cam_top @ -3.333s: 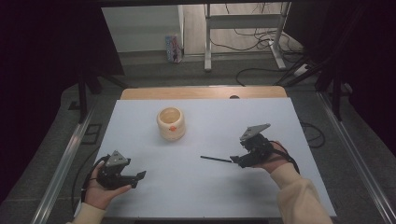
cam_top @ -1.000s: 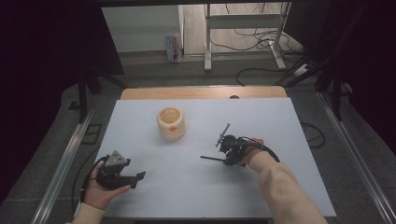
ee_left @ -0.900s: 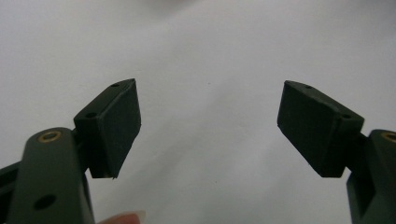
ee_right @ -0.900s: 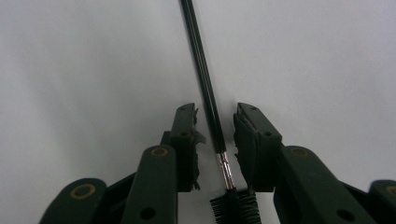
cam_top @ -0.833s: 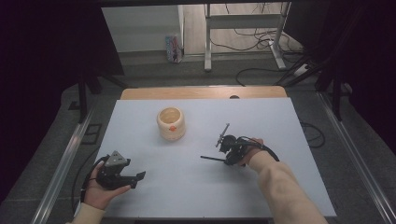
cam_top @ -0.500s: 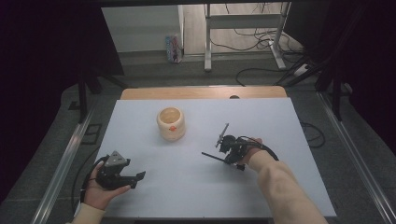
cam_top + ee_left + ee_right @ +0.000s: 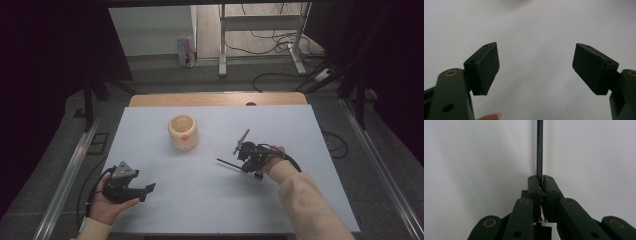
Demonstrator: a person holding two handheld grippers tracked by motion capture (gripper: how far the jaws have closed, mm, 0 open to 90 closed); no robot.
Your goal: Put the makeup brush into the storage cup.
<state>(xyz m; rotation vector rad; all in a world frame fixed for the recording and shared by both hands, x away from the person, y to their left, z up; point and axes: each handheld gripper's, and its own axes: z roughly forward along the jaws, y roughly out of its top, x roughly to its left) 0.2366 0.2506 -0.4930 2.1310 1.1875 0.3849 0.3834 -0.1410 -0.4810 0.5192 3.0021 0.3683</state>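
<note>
Right gripper (image 7: 243, 162): mine, sits right of centre in the high view, jaws pinched tight on a thin black rod (image 7: 227, 163). They've just been closing, with the rod between them.
Close-up: in the right gripper view the gripper (image 7: 540, 181) has both pads pressed together on the rod (image 7: 539, 147), which runs straight up out of the tips to the top edge of the frame.
Rod: looks like a thin dark stick, can't tell exactly what it is. In the high view it pokes out from the tips toward the left, low over the white table (image 7: 300, 130).
Left gripper (image 7: 147, 190): lower left of the high view, in my left hand (image 7: 107, 202), resting on the table well apart from everything else.
Left jaws: spread wide in the left gripper view (image 7: 535, 67), nothing between them, just white tabletop behind.
Cup (image 7: 183, 132): small cream-coloured cup with an orange mark on its side, upright, above and left of centre in the high view, well apart from the rod tip.
Right arm: beige sleeve (image 7: 310, 207) comes in from the bottom right.
</note>
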